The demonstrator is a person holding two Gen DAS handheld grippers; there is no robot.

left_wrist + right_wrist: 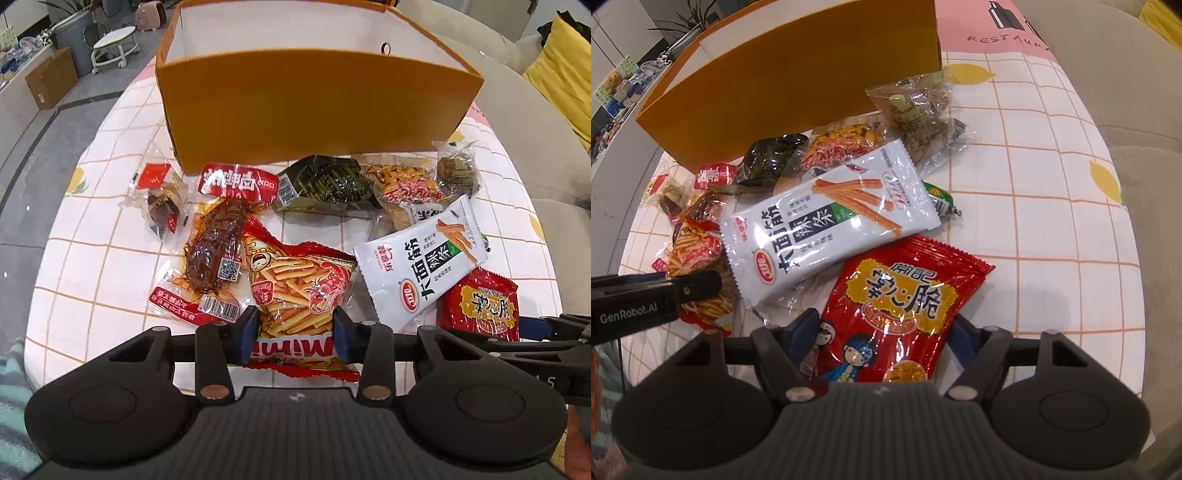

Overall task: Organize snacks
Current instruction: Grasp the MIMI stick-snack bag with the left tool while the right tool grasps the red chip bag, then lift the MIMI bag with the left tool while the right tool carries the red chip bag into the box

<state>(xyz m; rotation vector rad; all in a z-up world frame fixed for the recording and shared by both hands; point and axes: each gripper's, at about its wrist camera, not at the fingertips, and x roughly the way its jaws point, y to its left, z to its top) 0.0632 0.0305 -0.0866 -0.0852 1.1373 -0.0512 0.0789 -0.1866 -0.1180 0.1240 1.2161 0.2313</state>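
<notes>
Several snack packets lie on a tiled tablecloth (92,258) in front of an orange box (317,99) with a white inside. My left gripper (295,332) is shut on the near end of a red Mimi fries bag (295,288), with a blue pad pressing each side. In the right wrist view, my right gripper (882,336) is shut on a red crisp bag (897,302) with yellow lettering, whose edges meet both pads. A white spicy-strip packet (831,218) lies between the two bags and overlaps the crisp bag's top.
Behind the bags lie a meat stick pack (218,243), a small clear packet (162,199), a dark green packet (325,184), a peanut pack (399,184) and a clear packet of green sweets (916,110). The table's right edge borders a beige sofa (1126,110).
</notes>
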